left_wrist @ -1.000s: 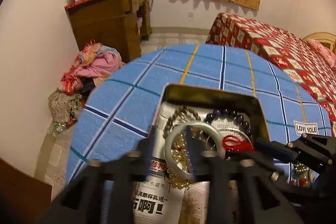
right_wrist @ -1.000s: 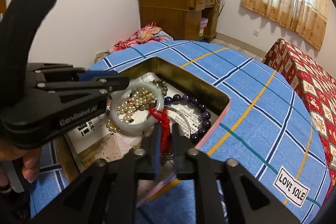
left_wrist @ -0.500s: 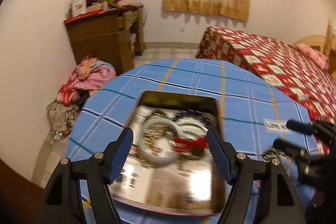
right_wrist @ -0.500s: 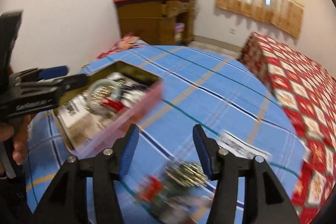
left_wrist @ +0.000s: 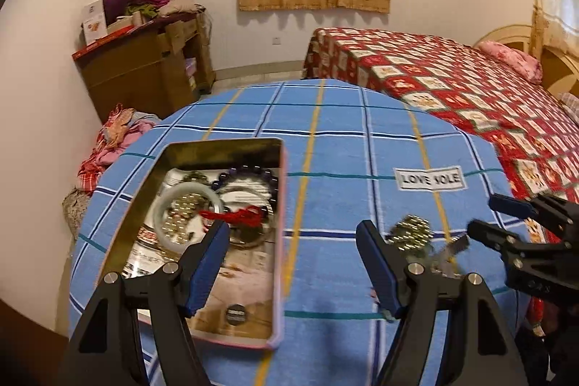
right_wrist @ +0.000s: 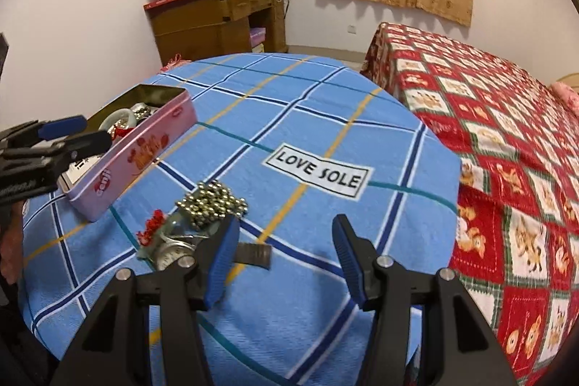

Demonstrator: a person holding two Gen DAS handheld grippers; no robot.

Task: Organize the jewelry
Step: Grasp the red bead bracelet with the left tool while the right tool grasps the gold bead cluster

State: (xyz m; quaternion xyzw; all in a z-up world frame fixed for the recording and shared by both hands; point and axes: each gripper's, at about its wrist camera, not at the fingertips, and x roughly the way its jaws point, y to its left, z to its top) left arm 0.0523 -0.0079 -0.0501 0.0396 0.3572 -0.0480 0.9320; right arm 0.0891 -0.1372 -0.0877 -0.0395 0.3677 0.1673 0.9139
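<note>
An open pink tin lies on the blue checked table. It holds a pale jade bangle, a purple bead bracelet, gold beads and a red tassel. A loose pile of jewelry lies right of the tin: a gold bead string, a red flower piece and a watch. My left gripper is open and empty, above the tin's near right edge. My right gripper is open and empty, just right of the pile.
A "LOVE SOLE" label is sewn on the cloth beyond the pile. A bed with a red patterned cover stands to the right. A wooden dresser and a clothes heap are at the far left.
Both grippers let go of the bangle and the red tassel in the tin, opened and pulled back. The right gripper swung right over the loose pile.
</note>
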